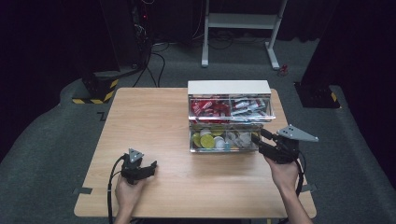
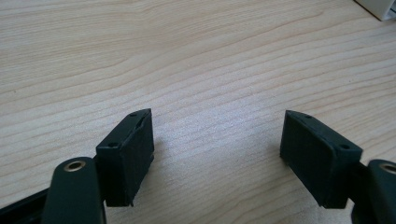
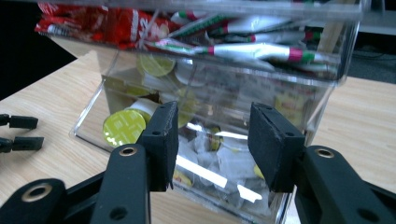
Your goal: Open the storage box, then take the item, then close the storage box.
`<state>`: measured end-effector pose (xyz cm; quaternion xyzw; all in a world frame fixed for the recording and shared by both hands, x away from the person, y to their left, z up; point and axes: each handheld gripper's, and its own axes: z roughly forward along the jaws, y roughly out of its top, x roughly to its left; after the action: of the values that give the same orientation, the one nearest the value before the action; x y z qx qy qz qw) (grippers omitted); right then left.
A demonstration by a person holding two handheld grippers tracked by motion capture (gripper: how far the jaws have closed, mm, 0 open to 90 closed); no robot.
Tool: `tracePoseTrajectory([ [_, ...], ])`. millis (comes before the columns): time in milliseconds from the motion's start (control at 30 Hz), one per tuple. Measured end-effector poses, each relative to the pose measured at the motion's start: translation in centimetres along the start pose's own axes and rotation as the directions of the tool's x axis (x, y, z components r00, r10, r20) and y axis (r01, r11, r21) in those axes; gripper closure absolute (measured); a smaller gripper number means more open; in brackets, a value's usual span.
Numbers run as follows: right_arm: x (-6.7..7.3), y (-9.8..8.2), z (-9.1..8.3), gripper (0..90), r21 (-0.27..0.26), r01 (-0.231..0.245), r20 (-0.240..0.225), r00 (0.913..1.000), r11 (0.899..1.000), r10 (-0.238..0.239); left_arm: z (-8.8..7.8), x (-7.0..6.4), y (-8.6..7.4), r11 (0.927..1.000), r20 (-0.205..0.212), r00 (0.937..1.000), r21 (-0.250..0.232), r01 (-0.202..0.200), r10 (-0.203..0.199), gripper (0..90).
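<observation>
High view: my left hand (image 1: 127, 190) rests low on the wooden table (image 1: 149, 116), near its front-left corner, holding the left gripper (image 1: 152, 166) level with its tips pointing right. My right hand (image 1: 283, 173) is raised at the front-right of the table, and the right gripper (image 1: 257, 138) reaches leftward to the right end of the clear two-tier organiser (image 1: 229, 116), at its lower tier.

Left gripper view: the left gripper (image 2: 217, 140) lies just above bare tabletop with its two jaws spread wide and nothing between them. One white corner at the top right edge is cut off and cannot be identified.

Right gripper view: the right gripper (image 3: 212, 140) has its two jaws moderately apart, framing the lower tier's clear wall; whether the pads (image 3: 273, 144) touch the plastic cannot be told, and nothing is gripped. Upper tier: red packets (image 3: 93, 23) on one side, white sachets with green and pink bands (image 3: 261, 46) on the other; reflections prevent a count of either. Lower tier: round yellow-green lidded pods (image 3: 123, 128) and pale wrapped pieces (image 3: 219, 158), partly hidden behind the jaws; at least two pods are distinct. The other gripper's two jaw tips (image 3: 21, 133) show at the far left edge.
</observation>
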<state>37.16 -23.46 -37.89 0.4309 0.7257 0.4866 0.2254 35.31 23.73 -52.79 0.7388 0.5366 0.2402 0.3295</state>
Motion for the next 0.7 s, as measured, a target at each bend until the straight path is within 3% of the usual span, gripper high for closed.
tracePoseTrajectory([
  [233,0.1,1.7,0.0,53.8,-0.017,0.005,-0.013,0.9999,1.000,-0.005,0.0,0.0,0.0,1.0000,-0.001,1.0000,-0.001,0.000,0.000,26.2],
  [700,-0.2,2.9,0.4,54.2,0.002,-0.001,-0.018,0.9998,1.000,0.001,0.0,0.0,0.0,1.0000,0.000,1.0000,-0.001,-0.001,0.001,26.1],
])
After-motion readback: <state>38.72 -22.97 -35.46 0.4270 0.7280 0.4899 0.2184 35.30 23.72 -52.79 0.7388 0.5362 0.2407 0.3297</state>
